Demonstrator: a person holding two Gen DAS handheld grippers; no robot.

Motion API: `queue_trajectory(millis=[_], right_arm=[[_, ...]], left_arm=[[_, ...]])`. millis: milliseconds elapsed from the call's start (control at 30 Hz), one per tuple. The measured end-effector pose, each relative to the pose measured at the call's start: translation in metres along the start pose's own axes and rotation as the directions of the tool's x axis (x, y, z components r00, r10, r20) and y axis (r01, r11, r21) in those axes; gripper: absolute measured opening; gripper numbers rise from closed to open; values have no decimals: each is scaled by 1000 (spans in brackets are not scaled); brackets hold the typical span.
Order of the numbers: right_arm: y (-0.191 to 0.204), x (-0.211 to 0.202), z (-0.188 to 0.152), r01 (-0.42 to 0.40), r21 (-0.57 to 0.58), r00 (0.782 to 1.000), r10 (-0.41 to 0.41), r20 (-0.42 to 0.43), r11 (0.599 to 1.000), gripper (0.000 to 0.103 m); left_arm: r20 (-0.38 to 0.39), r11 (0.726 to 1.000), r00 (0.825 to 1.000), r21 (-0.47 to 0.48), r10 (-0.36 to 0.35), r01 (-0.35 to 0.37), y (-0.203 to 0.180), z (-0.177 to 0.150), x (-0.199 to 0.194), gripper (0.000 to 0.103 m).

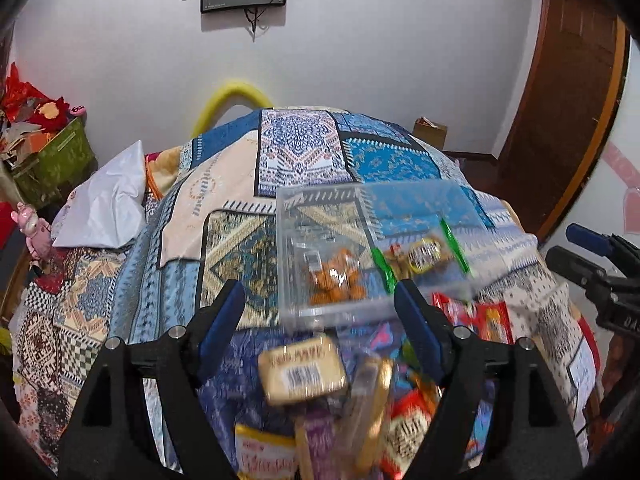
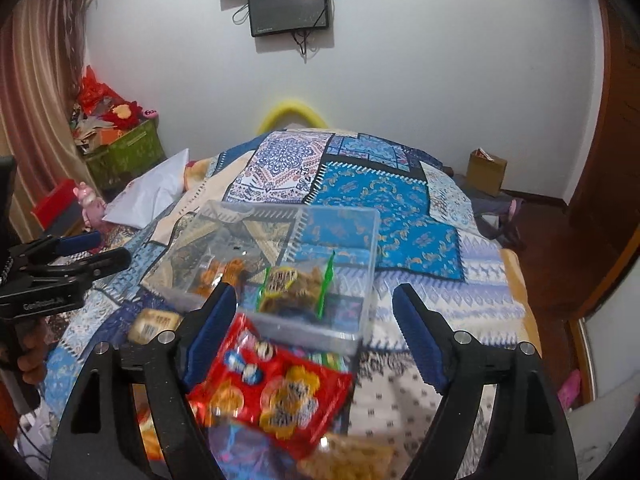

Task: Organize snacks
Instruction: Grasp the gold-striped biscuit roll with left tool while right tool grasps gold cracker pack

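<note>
A clear plastic box [image 1: 340,248] with a green divider stands on the patterned bedspread [image 1: 248,184]; it holds orange snacks [image 1: 336,276] on one side and a yellow-wrapped snack [image 1: 424,254] on the other. My left gripper [image 1: 320,300] is open above a heap of snack packets, with a tan packet [image 1: 302,368] just below it. In the right wrist view the box [image 2: 280,256] lies ahead. My right gripper [image 2: 316,312] is open above a red snack bag [image 2: 272,384]. The right gripper also shows at the right edge of the left wrist view [image 1: 592,256].
A white pillow [image 1: 104,200] lies at the left of the bed. A green crate [image 1: 52,160] of toys stands by the wall. A cardboard box [image 2: 486,170] sits on the floor at the far right, beside a wooden door [image 1: 560,112].
</note>
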State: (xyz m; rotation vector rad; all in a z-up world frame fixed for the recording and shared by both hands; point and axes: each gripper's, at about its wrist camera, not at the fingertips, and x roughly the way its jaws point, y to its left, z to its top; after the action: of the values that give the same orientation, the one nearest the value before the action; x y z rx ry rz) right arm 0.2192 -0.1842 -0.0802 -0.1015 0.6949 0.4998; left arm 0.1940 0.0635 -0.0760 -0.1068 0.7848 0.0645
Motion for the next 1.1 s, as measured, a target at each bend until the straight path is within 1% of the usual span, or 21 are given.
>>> queue_trajectory(millis=[100, 200, 333, 500, 667, 700, 733, 767, 867, 933, 1100], right_arm=[[-1, -6, -12, 17, 3, 1000, -17, -9, 1000, 82], [-4, -11, -28, 31, 7, 999, -31, -30, 999, 83], [-9, -8, -54, 59, 24, 995, -57, -76, 998, 84], [-17, 5, -84, 75, 71, 987, -64, -145, 995, 84], [-29, 25, -110, 91, 121, 972, -62, -227, 988, 84], [-30, 27, -113, 95, 133, 969, -61, -239, 987, 84], [-31, 30, -116, 93, 142, 967, -55, -249, 985, 84], [-31, 32, -117, 86, 144, 966, -47, -255, 986, 84], [-27, 35, -119, 81, 138, 967, -45, -251, 987, 84], [-26, 37, -118, 82, 129, 968, -48, -246, 988, 84], [-25, 43, -118, 69, 130, 967, -35, -252, 989, 84]], left_arm=[[-24, 1000, 1000, 4, -14, 14, -1, -19, -8, 77], [-54, 1000, 998, 1, -31, 31, -3, -37, -7, 77], [-95, 999, 994, -14, -53, 52, -6, -57, 0, 77], [-153, 997, 985, -15, -80, 79, -13, -83, 16, 77], [-166, 995, 981, -10, -101, 101, -20, -93, 26, 77], [-167, 995, 981, -9, -102, 102, -21, -94, 27, 77], [-169, 994, 980, -7, -105, 105, -22, -94, 29, 74], [-174, 994, 979, -4, -109, 110, -23, -95, 32, 71], [-189, 993, 975, 10, -113, 117, -27, -95, 41, 68], [-210, 992, 971, 10, -118, 123, -29, -95, 51, 61], [-265, 990, 954, -29, -141, 139, -27, -97, 73, 59]])
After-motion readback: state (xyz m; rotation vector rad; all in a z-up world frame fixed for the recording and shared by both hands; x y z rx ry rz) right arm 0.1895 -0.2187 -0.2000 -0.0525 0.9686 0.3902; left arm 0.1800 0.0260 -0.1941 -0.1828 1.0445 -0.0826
